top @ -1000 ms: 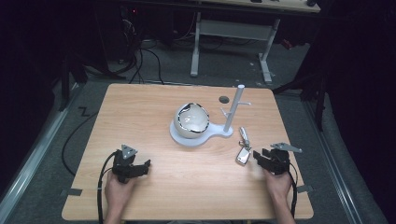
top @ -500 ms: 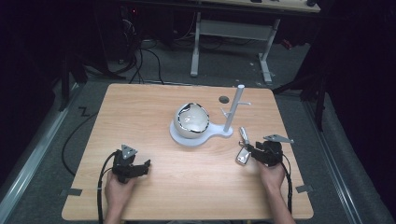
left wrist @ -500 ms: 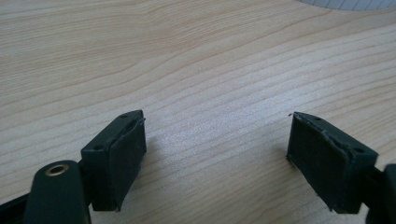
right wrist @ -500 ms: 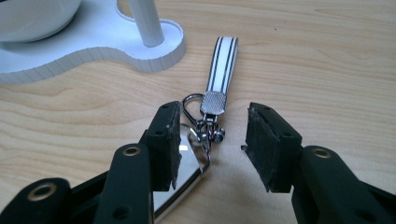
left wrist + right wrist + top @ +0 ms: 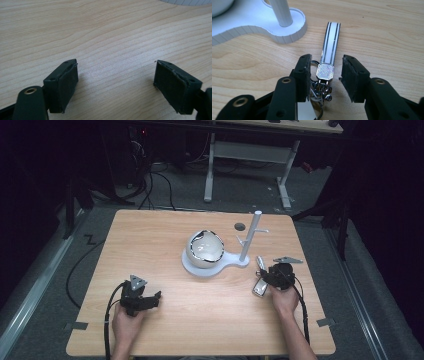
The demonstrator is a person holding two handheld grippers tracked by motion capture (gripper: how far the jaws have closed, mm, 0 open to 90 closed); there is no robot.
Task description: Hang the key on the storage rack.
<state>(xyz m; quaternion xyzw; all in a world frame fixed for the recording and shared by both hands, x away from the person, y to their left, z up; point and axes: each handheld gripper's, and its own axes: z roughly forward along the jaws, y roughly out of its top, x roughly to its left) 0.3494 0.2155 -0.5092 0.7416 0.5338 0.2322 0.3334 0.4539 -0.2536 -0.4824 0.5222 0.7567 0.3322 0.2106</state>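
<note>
The fingers (image 5: 352, 75) of the right gripper (image 5: 325, 75) stand spread to either side of a keychain (image 5: 325, 71), not yet clenched on it; its square metal clasp lies between them, with the ring cluster just below and the white strap with two dark stripes running away beyond the fingertips. The fingers (image 5: 62, 87) of the left gripper (image 5: 116, 85) are released wide over bare desk (image 5: 105, 37), holding nothing.

By my reading the work is at its start: the keychain lies flat on the desk, ungrasped, just near the right fingers, and the white stand (image 5: 279, 27) ahead of them has no load on its post. Closing, lifting and hanging all seem left to do.

The clasp is shiny, finely textured metal; the strap is flat and smooth. The stand has a ribbed, rounded base and a plain cylindrical post. The desk is pale wood grain. The finger pads look matte black and rubbery.
</note>
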